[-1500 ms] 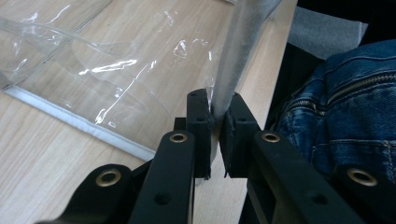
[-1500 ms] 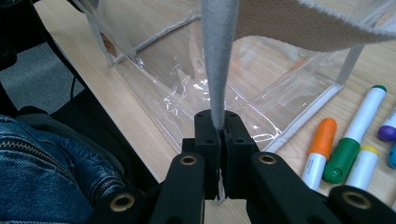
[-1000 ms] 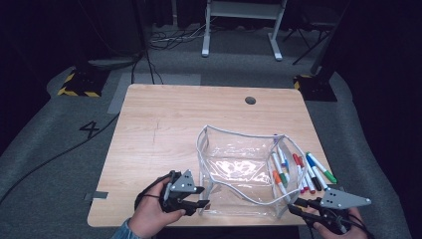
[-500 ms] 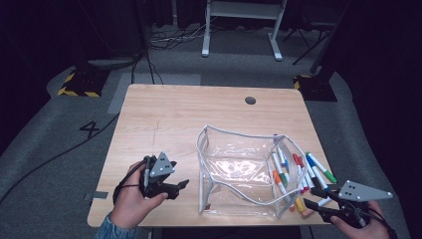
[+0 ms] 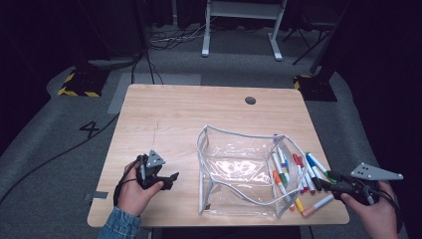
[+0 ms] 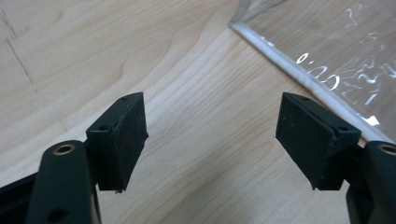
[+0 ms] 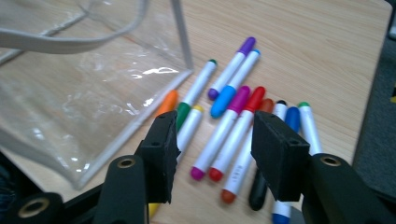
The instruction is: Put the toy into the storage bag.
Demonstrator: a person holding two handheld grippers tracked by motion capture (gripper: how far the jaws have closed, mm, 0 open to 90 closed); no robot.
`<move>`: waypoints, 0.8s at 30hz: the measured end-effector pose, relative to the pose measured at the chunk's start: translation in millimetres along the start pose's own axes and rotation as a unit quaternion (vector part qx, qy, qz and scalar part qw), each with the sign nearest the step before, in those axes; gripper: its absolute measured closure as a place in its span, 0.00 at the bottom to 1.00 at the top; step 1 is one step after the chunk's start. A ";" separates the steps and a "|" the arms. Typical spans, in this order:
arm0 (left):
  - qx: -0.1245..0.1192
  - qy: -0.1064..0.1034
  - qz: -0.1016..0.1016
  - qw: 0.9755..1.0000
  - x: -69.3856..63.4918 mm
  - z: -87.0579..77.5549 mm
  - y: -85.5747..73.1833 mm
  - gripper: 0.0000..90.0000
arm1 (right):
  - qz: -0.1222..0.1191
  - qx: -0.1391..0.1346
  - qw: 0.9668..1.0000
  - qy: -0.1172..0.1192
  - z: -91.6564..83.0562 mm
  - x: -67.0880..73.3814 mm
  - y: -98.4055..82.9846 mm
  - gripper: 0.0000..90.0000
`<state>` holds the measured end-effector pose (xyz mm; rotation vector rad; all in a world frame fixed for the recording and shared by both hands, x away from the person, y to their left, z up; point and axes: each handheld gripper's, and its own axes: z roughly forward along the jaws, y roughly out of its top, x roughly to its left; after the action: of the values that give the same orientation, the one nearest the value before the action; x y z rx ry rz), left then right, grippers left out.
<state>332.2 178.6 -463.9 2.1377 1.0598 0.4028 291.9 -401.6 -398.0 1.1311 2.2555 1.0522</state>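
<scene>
A clear plastic pouch (image 5: 234, 167) with white piping lies on the wooden table (image 5: 189, 114), its mouth gaping. Several coloured markers (image 5: 298, 172) lie loose by its right side. My left gripper (image 5: 171, 179) rests low on the table left of the pouch, pointing at it. Its jaws have just been opening and hold nothing; the left gripper view shows bare wood between the left gripper (image 6: 212, 116) and the pouch's edge (image 6: 303, 77). My right gripper (image 5: 321, 183) hovers at the near right corner. Its jaws have also just been opening, and the right gripper (image 7: 215, 130) is empty above the markers (image 7: 233, 116) and pouch (image 7: 84, 93).
A round cable hole (image 5: 250, 100) sits near the table's far edge. The right hand hangs beyond the table's right corner (image 5: 343, 216). Cables (image 5: 164, 42) and a white frame's legs (image 5: 239, 30) lie on the floor behind the table.
Both grippers were at the pouch's near corners. The left has drawn away to the left and sunk, the right has drawn away to the right. Both sets of jaws stand wider.
</scene>
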 end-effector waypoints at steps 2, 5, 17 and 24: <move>-0.002 0.006 -0.019 1.000 2.6 6.1 -6.7 0.28 | 0.008 0.003 1.000 -0.011 2.6 -10.9 0.4 0.60; -0.001 0.021 -0.019 1.000 7.0 15.7 -16.4 0.28 | 0.013 0.010 1.000 -0.022 5.4 -22.5 0.9 0.61; 0.005 0.031 -0.021 0.999 17.9 31.2 -34.5 0.25 | 0.007 0.101 0.993 -0.056 56.5 -77.9 -11.9 0.69; 0.002 0.031 -0.021 0.999 17.9 31.8 -34.6 0.24 | 0.016 0.138 0.989 -0.049 81.1 -90.9 -17.4 0.75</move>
<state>341.1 192.6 -511.4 2.1149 1.1405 0.4489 388.0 -445.6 -460.9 1.3026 2.3619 0.6926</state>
